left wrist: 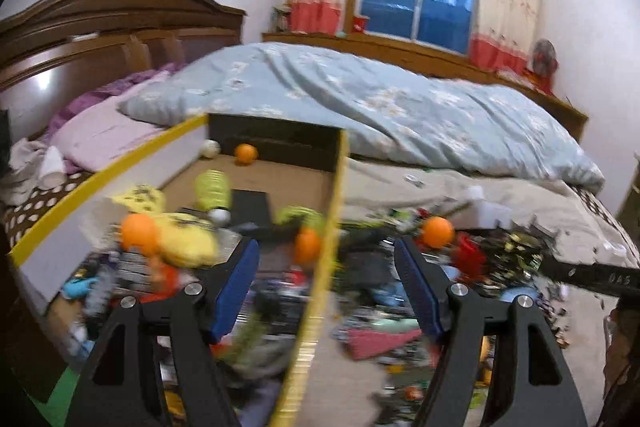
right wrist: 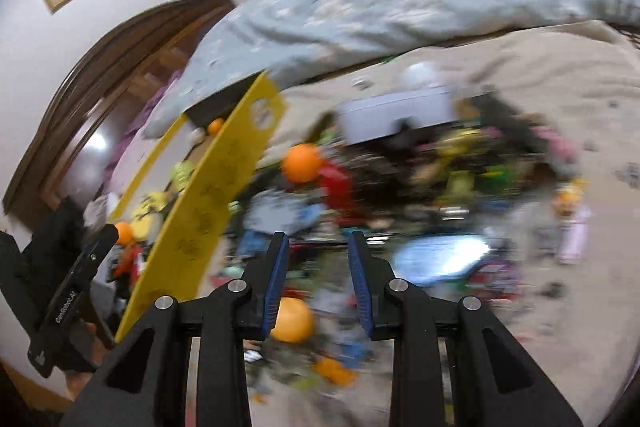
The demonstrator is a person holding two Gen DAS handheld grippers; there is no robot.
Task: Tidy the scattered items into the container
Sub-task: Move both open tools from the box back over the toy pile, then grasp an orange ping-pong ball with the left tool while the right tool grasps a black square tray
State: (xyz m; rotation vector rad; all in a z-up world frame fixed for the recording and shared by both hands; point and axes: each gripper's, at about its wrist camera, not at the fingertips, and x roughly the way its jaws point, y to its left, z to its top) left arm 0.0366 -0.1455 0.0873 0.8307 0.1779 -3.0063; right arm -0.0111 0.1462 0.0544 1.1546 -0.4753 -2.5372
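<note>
A cardboard box [left wrist: 338,183] with yellow rims lies on the bed. In it are orange balls [left wrist: 138,231], a yellow plush [left wrist: 180,235], white balls and other toys. To its right is a blurred heap of scattered toys [left wrist: 500,259] with an orange ball [left wrist: 437,231] on it. My left gripper [left wrist: 326,247] stands wide open over the box's right wall, with nothing in it. My right gripper [right wrist: 319,238] hovers over the heap [right wrist: 460,187], its jaws partly apart and nothing pressed between the pads. Orange balls [right wrist: 302,163] [right wrist: 292,319] lie ahead of it and under it.
A blue quilt [left wrist: 360,95] is bunched behind the box and the heap. The wooden headboard [left wrist: 100,27] rises at the left, and a window with curtains is at the back. A pale flat box [right wrist: 396,115] lies beyond the heap. The left gripper's finger [right wrist: 80,267] shows beside the yellow flap [right wrist: 212,203].
</note>
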